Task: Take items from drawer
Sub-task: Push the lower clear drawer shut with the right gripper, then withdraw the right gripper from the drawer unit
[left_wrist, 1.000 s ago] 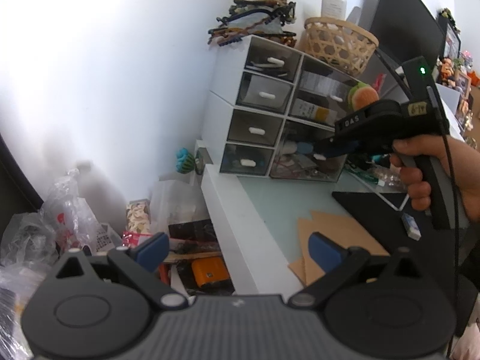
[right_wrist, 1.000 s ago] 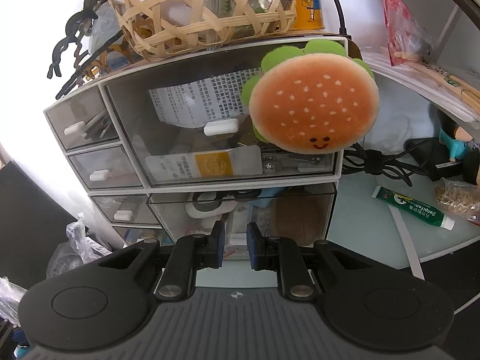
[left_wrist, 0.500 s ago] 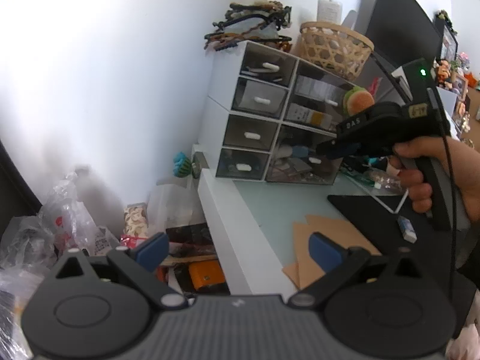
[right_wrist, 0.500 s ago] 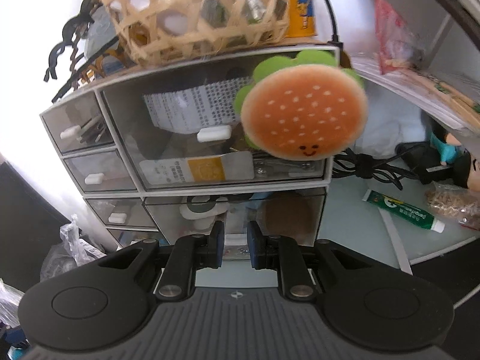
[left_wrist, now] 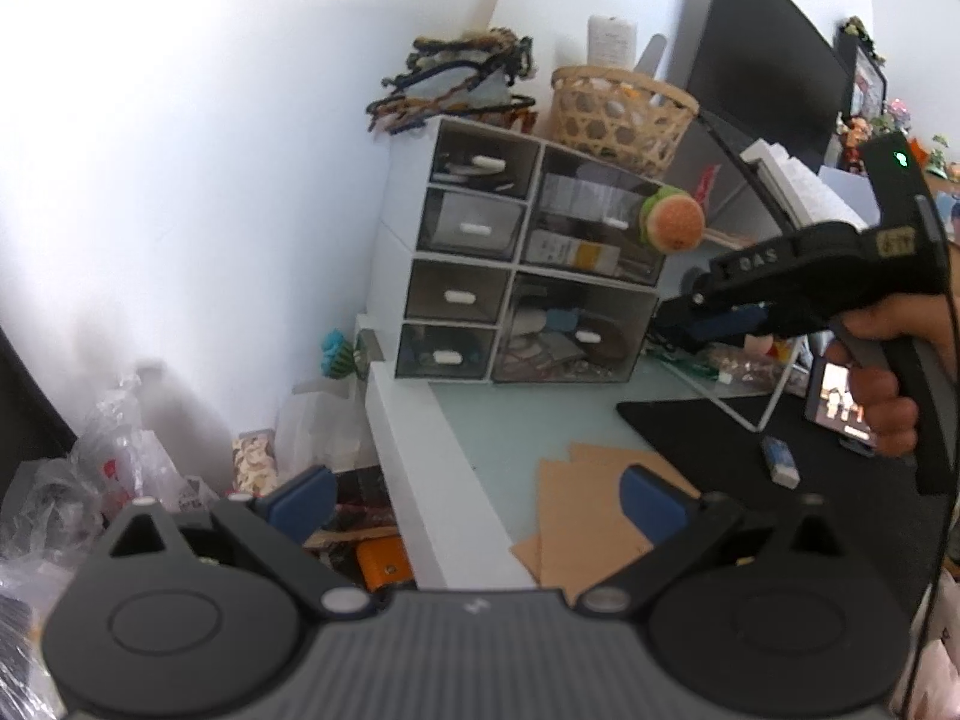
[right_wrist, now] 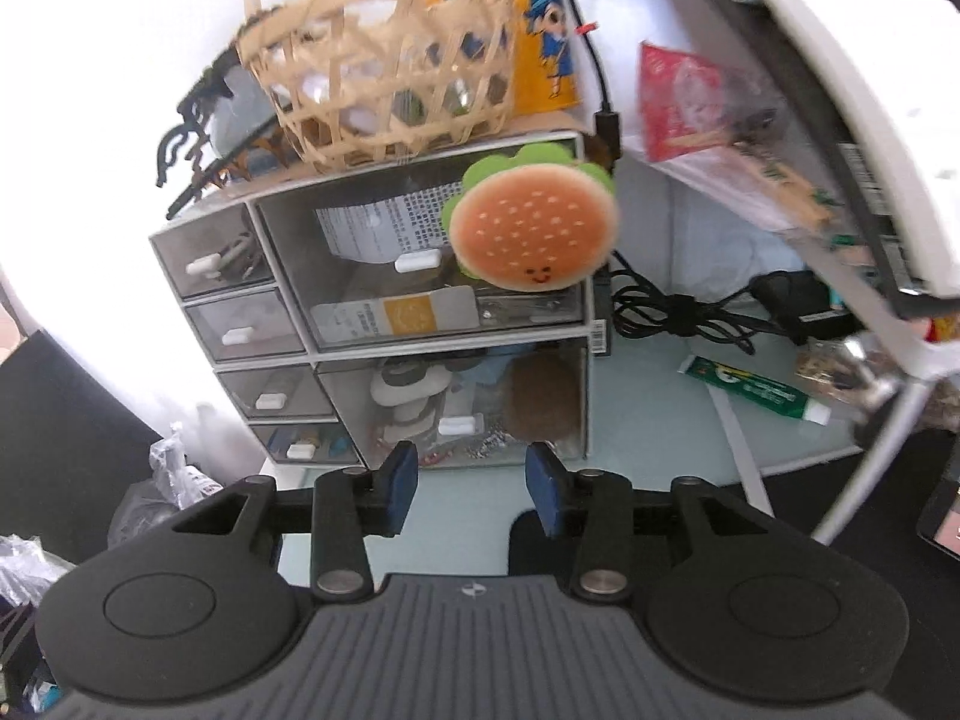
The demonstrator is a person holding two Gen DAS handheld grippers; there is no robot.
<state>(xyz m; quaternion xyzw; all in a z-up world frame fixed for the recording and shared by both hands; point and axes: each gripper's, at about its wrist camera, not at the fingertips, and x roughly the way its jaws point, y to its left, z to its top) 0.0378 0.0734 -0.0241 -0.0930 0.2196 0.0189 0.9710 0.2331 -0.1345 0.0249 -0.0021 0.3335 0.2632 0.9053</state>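
Observation:
A white drawer unit (left_wrist: 456, 240) (right_wrist: 288, 312) with smoky clear fronts stands on the pale desk. Its big lower right drawer (right_wrist: 456, 402) (left_wrist: 570, 330) holds tape rolls, a brown pad and small clutter, and has a white handle (right_wrist: 459, 423). My right gripper (right_wrist: 471, 471) hangs just in front of that drawer. Its jaws are opening, with nothing between the blue pads (right_wrist: 401, 475). In the left wrist view a hand (left_wrist: 882, 396) holds the right gripper (left_wrist: 681, 324) beside the unit. My left gripper (left_wrist: 474, 498) is open and empty over the desk's left edge.
A wicker basket (right_wrist: 384, 72) and hair clips sit on top of the unit; a burger plush (right_wrist: 531, 237) hangs on its front. Cables (right_wrist: 678, 312) and a green tube (right_wrist: 756, 390) lie to the right. Cardboard pieces (left_wrist: 582, 516), a black mat (left_wrist: 720, 438) and bags (left_wrist: 90, 468) are nearer.
The right gripper's jaws have parted from shut and it has backed away from the lower right drawer, which now looks smaller and farther. The left gripper has stayed put.

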